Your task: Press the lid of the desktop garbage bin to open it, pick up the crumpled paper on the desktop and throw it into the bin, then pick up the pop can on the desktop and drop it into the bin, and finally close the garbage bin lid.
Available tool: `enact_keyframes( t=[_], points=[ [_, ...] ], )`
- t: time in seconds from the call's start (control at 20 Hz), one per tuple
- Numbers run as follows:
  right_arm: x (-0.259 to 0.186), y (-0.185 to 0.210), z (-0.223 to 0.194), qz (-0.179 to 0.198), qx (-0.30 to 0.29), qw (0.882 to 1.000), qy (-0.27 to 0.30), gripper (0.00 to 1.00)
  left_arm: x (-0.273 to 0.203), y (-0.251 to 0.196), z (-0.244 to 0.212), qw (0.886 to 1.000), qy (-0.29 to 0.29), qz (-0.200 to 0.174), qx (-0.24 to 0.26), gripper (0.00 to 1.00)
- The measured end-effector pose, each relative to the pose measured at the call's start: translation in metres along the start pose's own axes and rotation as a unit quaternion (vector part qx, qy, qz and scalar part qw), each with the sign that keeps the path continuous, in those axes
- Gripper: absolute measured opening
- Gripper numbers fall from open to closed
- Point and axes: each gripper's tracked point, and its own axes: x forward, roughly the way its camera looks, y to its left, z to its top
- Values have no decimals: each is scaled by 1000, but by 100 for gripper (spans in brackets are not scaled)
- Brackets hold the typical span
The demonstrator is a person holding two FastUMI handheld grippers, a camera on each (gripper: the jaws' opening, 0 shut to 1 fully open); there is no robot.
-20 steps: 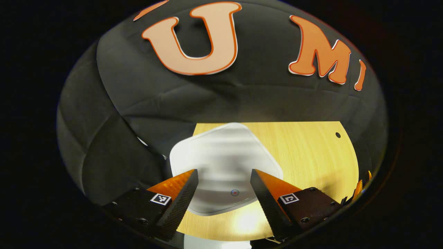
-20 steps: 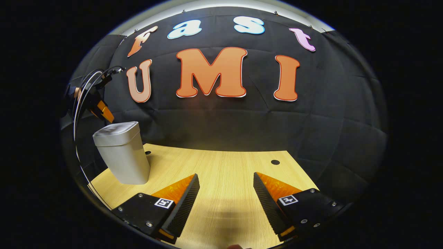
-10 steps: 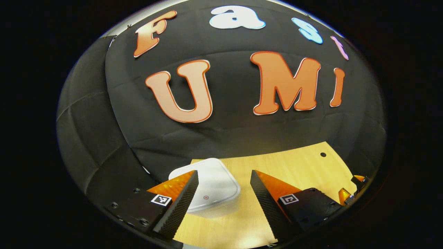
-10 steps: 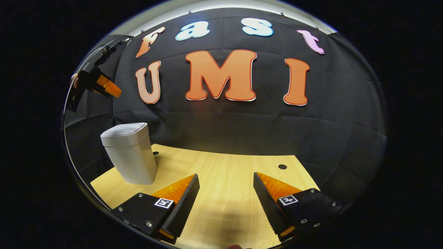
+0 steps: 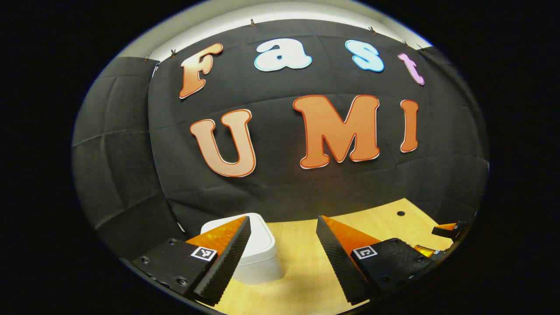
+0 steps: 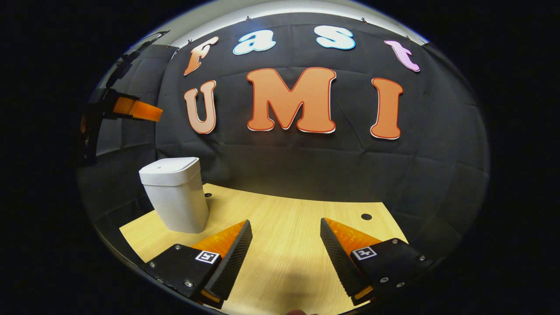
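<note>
The white garbage bin point(image 6: 177, 194) stands at the back left of the wooden table point(image 6: 284, 227), its lid point(image 6: 168, 166) down. In the left gripper view the bin point(image 5: 258, 258) sits low, partly behind my left finger. My left gripper point(image 5: 283, 258) is open and empty, held above and behind the bin. It also appears high at the left of the right gripper view, left gripper point(image 6: 135, 109). My right gripper point(image 6: 284, 258) is open over the table's front, with nothing between its fingers. In the left gripper view the right gripper point(image 5: 444, 236) peeks in at the right edge.
The black cloth wall closes the back and sides. Two small round holes point(image 6: 366, 216) mark the tabletop near its rear edge. The table's left corner lies just beyond the bin.
My left gripper has risen and tilted up away from the bin lid, so the bin dropped low in its view. The right gripper view drifted slightly; the bin's lid stays down.
</note>
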Motion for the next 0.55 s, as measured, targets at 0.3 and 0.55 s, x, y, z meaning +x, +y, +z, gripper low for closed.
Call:
enact_keyframes(
  t=[0.3,0.55],
  points=[
    [-5,-10,22,-13,11,999,-34,94,-18,-37,-11,996,-84,16,-35,95],
    [-12,-17,37,-40,16,997,-66,94,-24,-56,-51,992,-97,22,-74,100]
  ],
)
